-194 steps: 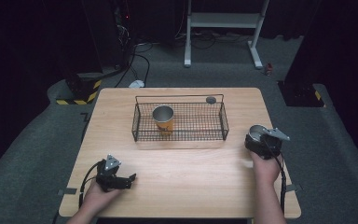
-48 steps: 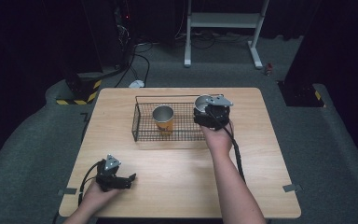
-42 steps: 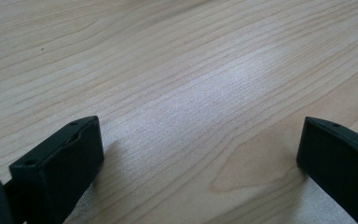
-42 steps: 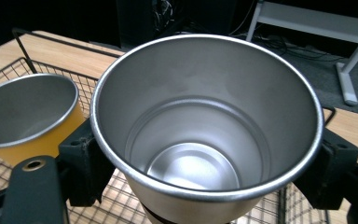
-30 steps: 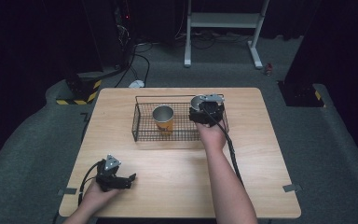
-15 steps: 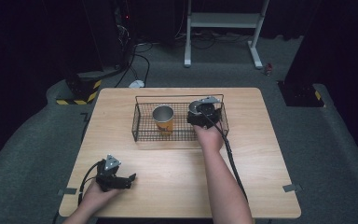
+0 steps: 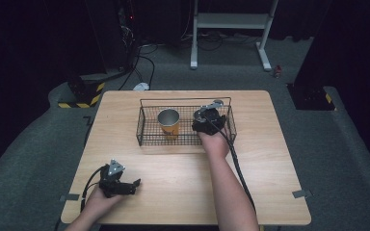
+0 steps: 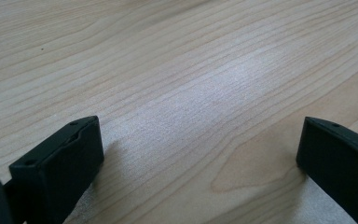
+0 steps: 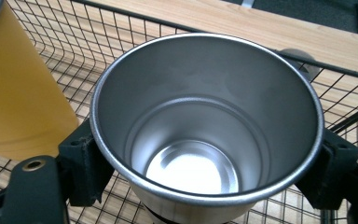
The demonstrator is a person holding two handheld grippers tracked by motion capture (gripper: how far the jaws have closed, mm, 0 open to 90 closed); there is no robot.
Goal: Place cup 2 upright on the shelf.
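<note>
A black wire basket (image 7: 185, 100) stands on the wooden table (image 7: 260, 163), behind its middle. A yellow cup with a steel rim (image 7: 168, 123) stands upright in the basket's middle. My right gripper (image 7: 206, 119) is inside the basket's right half, shut on a steel cup (image 9: 205, 121). That cup is upright and empty, with one black jaw on each side of its wall, just right of the yellow cup (image 9: 18, 88). Whether it touches the mesh floor I cannot tell. My left gripper (image 7: 135, 184) rests open on the table's front left, with bare wood between its jaws (image 8: 200, 149).
A small grey round thing (image 9: 304, 61) lies on the table just beyond the basket's far wall. Cables trail from both grippers toward the table's front edge. Dark floor, a white stand (image 7: 231, 21) and equipment are beyond the table.
My right gripper has carried the steel cup from the table's right edge leftward over the basket and lowered it in beside the yellow cup. The left gripper has not moved.
</note>
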